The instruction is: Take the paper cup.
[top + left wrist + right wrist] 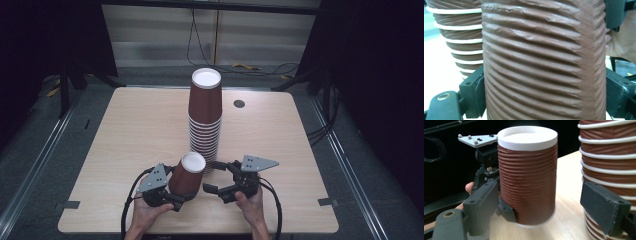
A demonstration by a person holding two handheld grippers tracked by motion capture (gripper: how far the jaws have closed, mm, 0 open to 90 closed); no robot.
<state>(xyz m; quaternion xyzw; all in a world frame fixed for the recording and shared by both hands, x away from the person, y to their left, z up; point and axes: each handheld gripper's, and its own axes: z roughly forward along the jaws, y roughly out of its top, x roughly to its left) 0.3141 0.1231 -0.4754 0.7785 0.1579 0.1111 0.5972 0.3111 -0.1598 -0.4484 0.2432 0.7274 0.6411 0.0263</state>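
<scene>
A single brown ribbed paper cup [187,175] stands upside down near the table's front edge, white base up. My left gripper [186,194] is shut on its lower wall, and in the left gripper view both black jaws press against the cup [544,62]. Just behind it rises a tall stack of the same cups [205,120], also upside down. My right gripper [214,176] is open to the right of the single cup. In the right gripper view its wide-apart jaws flank the cup [527,177], with the stack [609,157] behind the right jaw.
The cups stand on a light wooden table [125,130] with a small round grommet [239,103] at the back right. Cables lie on the dark floor beyond the far edge. Both hands reach in from the table's front edge.
</scene>
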